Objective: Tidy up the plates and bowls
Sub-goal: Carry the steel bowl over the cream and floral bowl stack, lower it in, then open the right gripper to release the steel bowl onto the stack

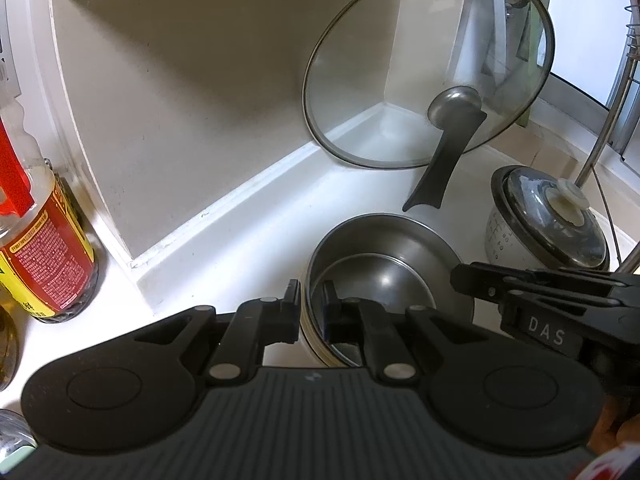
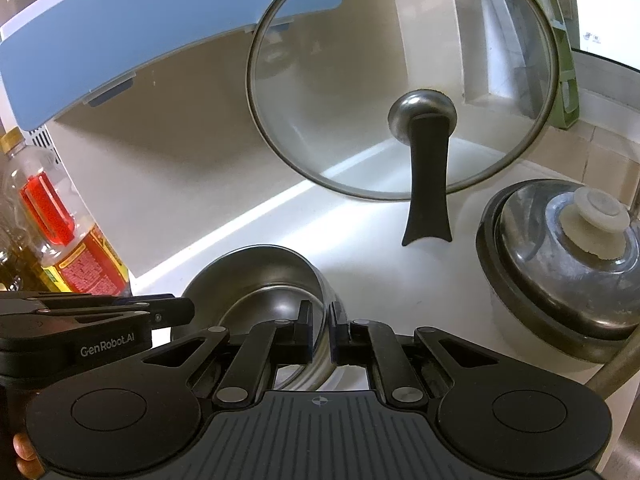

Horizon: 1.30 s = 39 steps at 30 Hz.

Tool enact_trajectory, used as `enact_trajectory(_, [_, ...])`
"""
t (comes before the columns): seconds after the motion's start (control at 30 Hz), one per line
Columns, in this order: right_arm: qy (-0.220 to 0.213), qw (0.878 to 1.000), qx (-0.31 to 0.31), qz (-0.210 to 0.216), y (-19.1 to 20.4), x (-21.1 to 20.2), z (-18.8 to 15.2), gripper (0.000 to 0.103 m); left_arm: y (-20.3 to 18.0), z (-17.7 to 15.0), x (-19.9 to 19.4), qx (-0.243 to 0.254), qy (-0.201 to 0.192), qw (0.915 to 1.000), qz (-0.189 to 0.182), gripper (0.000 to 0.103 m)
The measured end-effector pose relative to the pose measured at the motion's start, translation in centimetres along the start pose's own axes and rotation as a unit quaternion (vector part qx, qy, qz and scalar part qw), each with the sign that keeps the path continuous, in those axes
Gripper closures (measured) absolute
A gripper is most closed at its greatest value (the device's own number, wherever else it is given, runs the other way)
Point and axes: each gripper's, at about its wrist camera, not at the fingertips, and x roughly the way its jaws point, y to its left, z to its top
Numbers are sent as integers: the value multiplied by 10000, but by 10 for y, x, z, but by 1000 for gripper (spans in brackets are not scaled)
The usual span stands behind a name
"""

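A stack of steel bowls point(image 1: 384, 276) stands on the white counter, one nested in another; it also shows in the right wrist view point(image 2: 264, 280). My left gripper point(image 1: 312, 308) is shut on the stack's left rim, one finger outside and one inside. My right gripper point(image 2: 320, 332) is shut on the stack's right rim in the same way. Each gripper shows in the other's view, the right one point(image 1: 472, 278) at the stack's right and the left one point(image 2: 176, 314) at its left.
A glass lid point(image 1: 428, 68) with a black handle leans in the corner behind the bowls. A small rice cooker point(image 1: 548, 220) stands to the right. Oil bottles point(image 1: 44, 252) stand at the left. A blue range hood point(image 2: 140, 36) hangs above.
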Motion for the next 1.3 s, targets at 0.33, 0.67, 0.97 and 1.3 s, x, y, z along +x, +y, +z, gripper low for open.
enact_trajectory(0.33, [-6, 10000, 73, 37, 1, -8, -1, 70, 1, -1, -16, -9, -105, 9999, -17, 90])
enact_trajectory(0.67, [-28, 9997, 245, 85, -3, -20, -6, 44, 4, -10, -34, -41, -113, 9999, 24, 77])
enact_trajectory(0.97, [131, 9997, 129, 187, 6, -33, -17, 41, 2, -26, -56, 17, -122, 9999, 99, 61])
enact_trajectory(1.3, [468, 9986, 8, 228, 11, -55, -45, 41, -1, -58, -87, -36, -25, 9997, 228, 55])
